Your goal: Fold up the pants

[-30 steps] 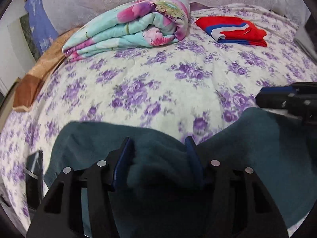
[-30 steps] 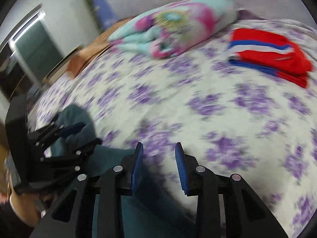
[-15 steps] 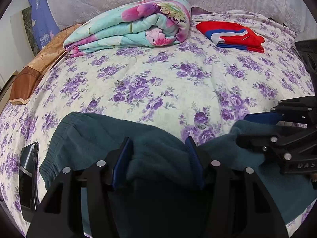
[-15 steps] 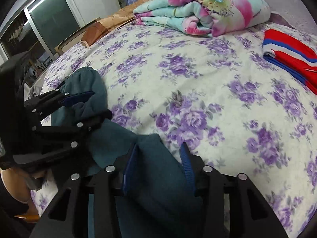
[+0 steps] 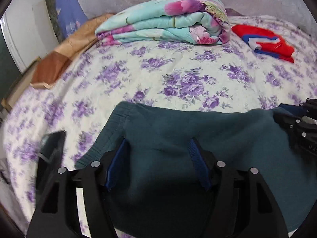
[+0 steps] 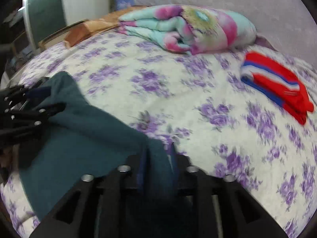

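Dark teal pants (image 5: 178,127) lie at the near edge of a bed with a purple-flowered cover (image 5: 178,75). My left gripper (image 5: 157,148) is shut on a thick bunch of the pants near the waistband. My right gripper (image 6: 158,152) is shut on another part of the pants (image 6: 89,138). The cloth is stretched between the two. The right gripper also shows at the right edge of the left wrist view (image 5: 297,119). The left gripper shows at the left edge of the right wrist view (image 6: 25,107).
A folded floral quilt (image 5: 168,21) lies at the head of the bed. Folded red, white and blue clothing (image 5: 265,41) lies at the far right. An orange-brown blanket (image 5: 65,57) is at the far left. A black phone (image 5: 51,150) lies near the left gripper.
The right gripper has closed on the pants and the two grippers have moved apart, stretching the bunched cloth out flat. The left gripper has kept its hold.
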`<act>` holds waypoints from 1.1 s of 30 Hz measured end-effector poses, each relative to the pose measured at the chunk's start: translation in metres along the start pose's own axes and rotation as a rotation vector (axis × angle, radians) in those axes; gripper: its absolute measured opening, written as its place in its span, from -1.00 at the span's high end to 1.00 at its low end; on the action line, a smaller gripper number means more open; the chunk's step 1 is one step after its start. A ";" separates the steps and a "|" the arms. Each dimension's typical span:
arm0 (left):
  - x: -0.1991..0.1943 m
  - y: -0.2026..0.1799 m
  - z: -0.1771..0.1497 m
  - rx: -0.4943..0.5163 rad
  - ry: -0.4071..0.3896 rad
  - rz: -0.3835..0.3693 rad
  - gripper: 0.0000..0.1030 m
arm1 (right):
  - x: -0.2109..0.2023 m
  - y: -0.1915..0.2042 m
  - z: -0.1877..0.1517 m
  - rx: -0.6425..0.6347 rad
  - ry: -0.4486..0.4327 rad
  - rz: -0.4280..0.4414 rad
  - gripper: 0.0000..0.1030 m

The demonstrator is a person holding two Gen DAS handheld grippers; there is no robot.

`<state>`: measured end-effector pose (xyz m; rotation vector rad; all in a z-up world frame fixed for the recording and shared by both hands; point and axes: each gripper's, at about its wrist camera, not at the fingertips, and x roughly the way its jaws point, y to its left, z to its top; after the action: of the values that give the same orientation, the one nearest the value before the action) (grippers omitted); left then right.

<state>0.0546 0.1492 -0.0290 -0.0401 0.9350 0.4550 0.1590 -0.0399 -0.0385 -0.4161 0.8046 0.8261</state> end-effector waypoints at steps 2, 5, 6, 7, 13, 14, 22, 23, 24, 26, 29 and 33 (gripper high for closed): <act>-0.005 0.007 0.004 -0.021 0.007 -0.006 -0.18 | -0.023 -0.006 0.001 0.014 -0.057 -0.088 0.32; -0.021 0.016 0.010 -0.041 -0.044 0.004 -0.17 | -0.046 -0.011 -0.005 0.078 -0.055 0.007 0.32; -0.027 0.020 0.013 -0.046 -0.072 0.037 -0.23 | -0.050 -0.005 -0.011 0.057 -0.047 0.029 0.32; -0.028 0.024 0.015 -0.049 -0.087 0.065 -0.28 | -0.048 -0.001 -0.015 0.043 -0.025 0.027 0.32; -0.009 0.049 0.026 -0.057 -0.001 -0.007 -0.30 | -0.052 0.000 -0.050 0.071 0.083 -0.016 0.19; -0.007 0.051 0.024 -0.048 0.008 -0.012 -0.30 | -0.064 -0.004 -0.057 0.091 0.071 -0.013 0.13; 0.026 0.046 0.029 -0.026 0.088 -0.126 0.64 | -0.101 -0.050 -0.107 0.285 0.088 0.011 0.02; 0.025 0.046 0.030 -0.042 0.082 -0.096 0.64 | -0.102 -0.054 -0.112 0.308 0.095 0.032 0.02; 0.023 0.048 0.032 -0.059 0.071 -0.076 0.64 | -0.101 -0.055 -0.116 0.313 0.100 0.029 0.02; 0.021 0.051 0.035 -0.096 0.042 -0.031 0.61 | -0.092 -0.057 -0.122 0.301 0.109 -0.035 0.04; 0.039 0.044 0.029 -0.068 0.083 0.042 0.37 | -0.093 -0.052 -0.122 0.287 0.091 -0.061 0.02; 0.020 0.037 0.029 -0.020 0.026 0.129 0.13 | -0.127 -0.058 -0.134 0.347 0.026 -0.033 0.02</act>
<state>0.0722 0.1961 -0.0217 -0.0037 0.9624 0.5840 0.0893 -0.2198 -0.0243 -0.1319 0.9432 0.6351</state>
